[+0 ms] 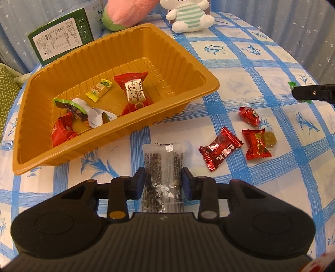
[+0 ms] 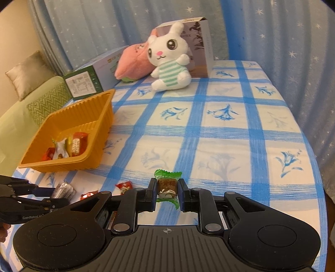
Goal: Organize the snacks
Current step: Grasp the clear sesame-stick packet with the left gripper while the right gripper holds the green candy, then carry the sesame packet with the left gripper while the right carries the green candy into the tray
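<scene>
An orange plastic tray (image 1: 94, 44) sits at the left of the checked tablecloth and holds several wrapped snacks, among them a large red one (image 1: 134, 94) and a small yellow one (image 1: 99, 90). In front of the tray lies a clear packet of dark pieces (image 1: 162, 159). My left gripper (image 1: 163, 173) has its pads against the packet's two sides. To the right lie three red candies (image 1: 219, 148). My right gripper (image 2: 167, 186) is shut on a green-wrapped candy (image 2: 167, 185), just above the cloth. The tray (image 2: 98, 146) stands far to its left.
A green box (image 1: 60, 39), a pink plush (image 1: 125, 12) and a white rabbit plush (image 2: 169, 62) stand behind the tray, with a grey carton (image 2: 201, 46) behind the rabbit. A sofa with cushions (image 2: 27, 77) is off the table's left edge. Curtains hang behind.
</scene>
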